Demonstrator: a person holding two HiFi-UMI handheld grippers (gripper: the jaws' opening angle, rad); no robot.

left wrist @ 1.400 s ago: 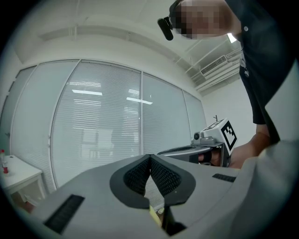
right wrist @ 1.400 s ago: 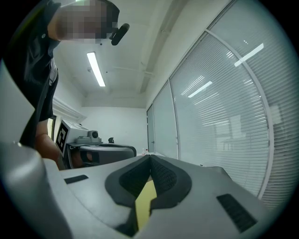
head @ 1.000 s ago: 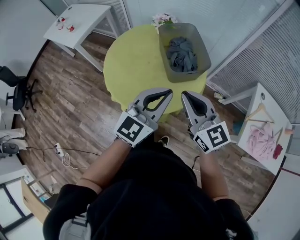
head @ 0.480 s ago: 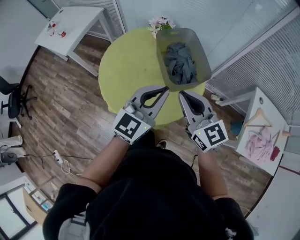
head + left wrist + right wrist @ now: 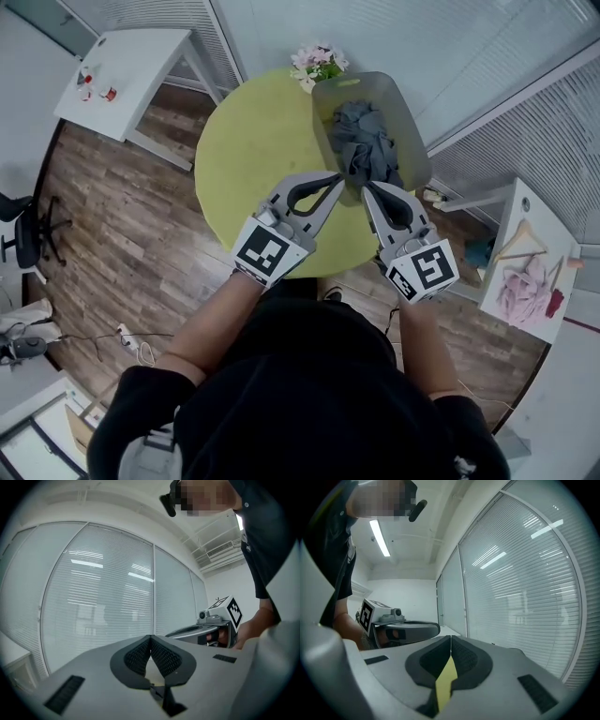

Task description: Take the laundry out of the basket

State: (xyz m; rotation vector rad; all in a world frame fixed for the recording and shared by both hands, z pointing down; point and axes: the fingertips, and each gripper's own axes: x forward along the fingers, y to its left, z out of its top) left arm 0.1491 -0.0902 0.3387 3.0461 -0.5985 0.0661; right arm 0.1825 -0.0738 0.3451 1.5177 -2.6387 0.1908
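My left fingers [image 5: 323, 178] and right fingers [image 5: 375, 192] are both pinched together, empty. The laundry [image 5: 364, 141] lies in the basket [image 5: 405, 111] just beyond them, nearer my right fingers.

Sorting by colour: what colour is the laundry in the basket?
Dark grey-blue crumpled cloth laundry; head view shows it best.

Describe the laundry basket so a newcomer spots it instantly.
Find the round yellow-green table mid-room. The basket sits at its edge by the window blinds, beside a flower bunch. It is the only grey tub there, holding crumpled grey clothes.
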